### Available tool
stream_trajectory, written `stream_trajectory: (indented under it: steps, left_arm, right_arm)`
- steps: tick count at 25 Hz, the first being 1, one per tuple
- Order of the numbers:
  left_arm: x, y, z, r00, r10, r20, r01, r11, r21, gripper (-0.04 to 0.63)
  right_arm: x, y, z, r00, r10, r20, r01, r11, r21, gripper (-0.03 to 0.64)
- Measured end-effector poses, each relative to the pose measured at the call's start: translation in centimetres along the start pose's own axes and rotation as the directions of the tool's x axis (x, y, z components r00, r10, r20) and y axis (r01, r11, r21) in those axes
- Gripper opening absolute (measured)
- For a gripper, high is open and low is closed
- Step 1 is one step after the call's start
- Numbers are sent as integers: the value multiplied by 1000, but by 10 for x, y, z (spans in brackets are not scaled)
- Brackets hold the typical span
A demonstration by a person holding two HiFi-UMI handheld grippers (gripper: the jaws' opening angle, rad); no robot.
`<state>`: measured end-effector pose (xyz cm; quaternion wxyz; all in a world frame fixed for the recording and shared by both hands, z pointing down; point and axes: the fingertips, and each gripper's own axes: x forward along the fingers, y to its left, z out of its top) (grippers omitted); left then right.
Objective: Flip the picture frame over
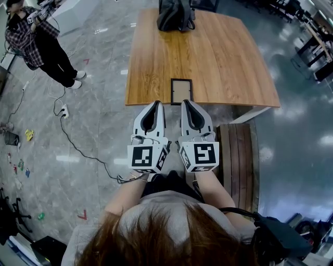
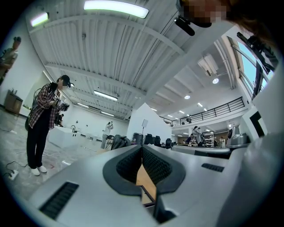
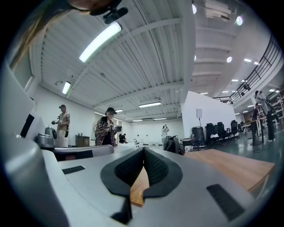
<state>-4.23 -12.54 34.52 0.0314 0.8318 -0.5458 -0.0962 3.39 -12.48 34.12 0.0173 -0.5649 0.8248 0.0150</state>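
Picture frame (image 1: 181, 91) flat at table's (image 1: 223, 62) near edge; likely light, stiff, fragile, so take its rim. Left gripper (image 1: 155, 103), right gripper (image 1: 187, 102): closed, empty.

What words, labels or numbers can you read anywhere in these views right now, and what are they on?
No readable words or numbers in any view.
Left marker cube: black-and-white square code patterns only, no letters.
Right marker cube: the same, code patterns only.
Picture frame: plain brown panel, no print visible.
Bag: any label is too small to tell.
White board on a stand: too small to read.
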Motion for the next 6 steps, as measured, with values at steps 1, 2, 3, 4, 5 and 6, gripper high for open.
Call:
stream_trajectory:
  steps: [1,2,3,4,5,6]
  left_arm:
    - [0,0,0,1000,0,-1,0,1000,-3,8]
    - [0,0,-1,1000,0,-1,0,1000,-4,8]
    - [0,1,-1,1000,0,-1,0,1000,-3,8]
    - [0,1,-1,1000,1,0,-1,1000,-3,8]
    - [0,2,-1,1000,2,0,-2,1000,-2,8]
    - [0,3,-2,1000,3,0,-3,1000,-1,8]
  right_arm:
    - [0,0,0,1000,0,0,0,1000,1,15]
    - [0,0,-1,1000,0,1,0,1000,4,15]
    - [1,0,0,1000,0,2,0,1000,6,15]
    - [1,0,0,1000,1,3,-1,1000,8,15]
    - [1,0,0,1000,1,3,-1,1000,9,15]
    - [2,1,1,1000,2,4,-2,1000,11,15]
